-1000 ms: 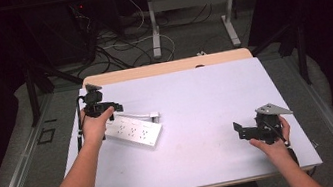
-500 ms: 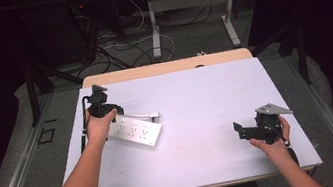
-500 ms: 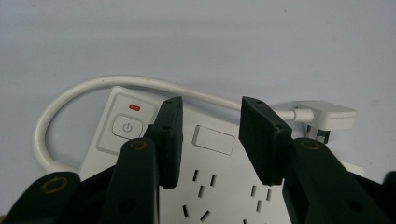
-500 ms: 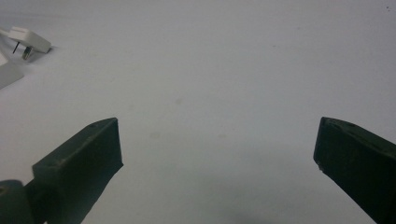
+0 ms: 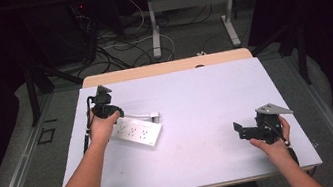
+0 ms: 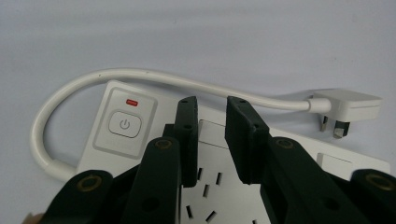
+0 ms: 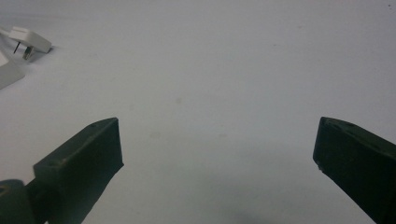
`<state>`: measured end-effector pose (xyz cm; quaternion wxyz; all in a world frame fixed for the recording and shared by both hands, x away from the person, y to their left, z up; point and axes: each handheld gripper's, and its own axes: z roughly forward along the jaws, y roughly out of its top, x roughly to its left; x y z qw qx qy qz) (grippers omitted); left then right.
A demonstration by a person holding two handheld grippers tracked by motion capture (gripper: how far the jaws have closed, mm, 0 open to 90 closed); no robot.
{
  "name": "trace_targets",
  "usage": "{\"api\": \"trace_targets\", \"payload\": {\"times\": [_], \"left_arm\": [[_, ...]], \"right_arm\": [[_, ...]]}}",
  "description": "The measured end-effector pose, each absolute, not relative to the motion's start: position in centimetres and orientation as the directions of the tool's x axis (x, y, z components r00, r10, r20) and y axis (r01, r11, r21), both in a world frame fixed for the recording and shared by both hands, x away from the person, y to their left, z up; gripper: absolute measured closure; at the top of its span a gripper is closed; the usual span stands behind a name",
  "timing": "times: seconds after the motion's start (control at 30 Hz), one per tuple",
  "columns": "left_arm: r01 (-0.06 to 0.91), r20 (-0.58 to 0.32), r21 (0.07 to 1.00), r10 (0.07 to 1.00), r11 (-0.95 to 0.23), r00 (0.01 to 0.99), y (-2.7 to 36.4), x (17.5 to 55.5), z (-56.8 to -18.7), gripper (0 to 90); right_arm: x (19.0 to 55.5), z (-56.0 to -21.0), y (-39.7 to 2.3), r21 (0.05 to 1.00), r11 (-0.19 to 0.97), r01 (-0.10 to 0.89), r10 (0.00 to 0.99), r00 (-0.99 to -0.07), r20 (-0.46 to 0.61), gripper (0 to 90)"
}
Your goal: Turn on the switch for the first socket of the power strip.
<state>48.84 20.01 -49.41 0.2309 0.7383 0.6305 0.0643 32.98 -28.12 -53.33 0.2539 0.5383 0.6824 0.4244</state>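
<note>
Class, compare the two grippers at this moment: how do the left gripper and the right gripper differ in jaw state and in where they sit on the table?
The left gripper has its jaws nearly together, with a narrow gap, while the right gripper has its jaws spread wide. The left gripper sits over the white power strip, near its button end; the right gripper faces bare table, far from the strip. Both are black, hand-held, and grasp nothing.

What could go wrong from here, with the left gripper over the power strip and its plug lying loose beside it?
1. The left gripper hangs over the power strip with jaws only narrowly apart; closing there might pinch nothing or skid off the flat top.
2. Its tips sit near the power button; pressing down could toggle it.
3. Lifting the strip could drag the loose plug by its cable across the table.
</note>
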Motion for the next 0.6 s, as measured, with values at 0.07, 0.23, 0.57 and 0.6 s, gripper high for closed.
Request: {"api": "trace_targets", "payload": {"times": [0.07, 0.23, 0.57, 0.6], "left_arm": [[0.900, -0.187, 0.422, 0.962, -0.105, 0.200, 19.94, 48.86, -49.52, 76.2], [0.900, -0.179, 0.423, 0.964, -0.106, 0.197, 19.73, 48.93, -49.74, 78.1], [0.908, -0.167, 0.400, 0.964, -0.124, 0.205, 19.60, 49.16, -50.08, 81.3], [0.907, -0.166, 0.405, 0.966, -0.118, 0.200, 19.53, 49.17, -50.18, 81.5]], "right_arm": [[32.98, -53.33, -28.10, 0.854, 0.060, 0.517, 0.951, -0.290, 0.109, 0.7], [32.96, -53.31, -28.14, 0.851, 0.061, 0.522, 0.951, -0.289, 0.109, 1.0], [33.01, -53.37, -28.10, 0.853, 0.058, 0.519, 0.951, -0.288, 0.111, 1.1], [33.01, -53.37, -28.10, 0.853, 0.058, 0.518, 0.951, -0.288, 0.111, 1.1]]}}
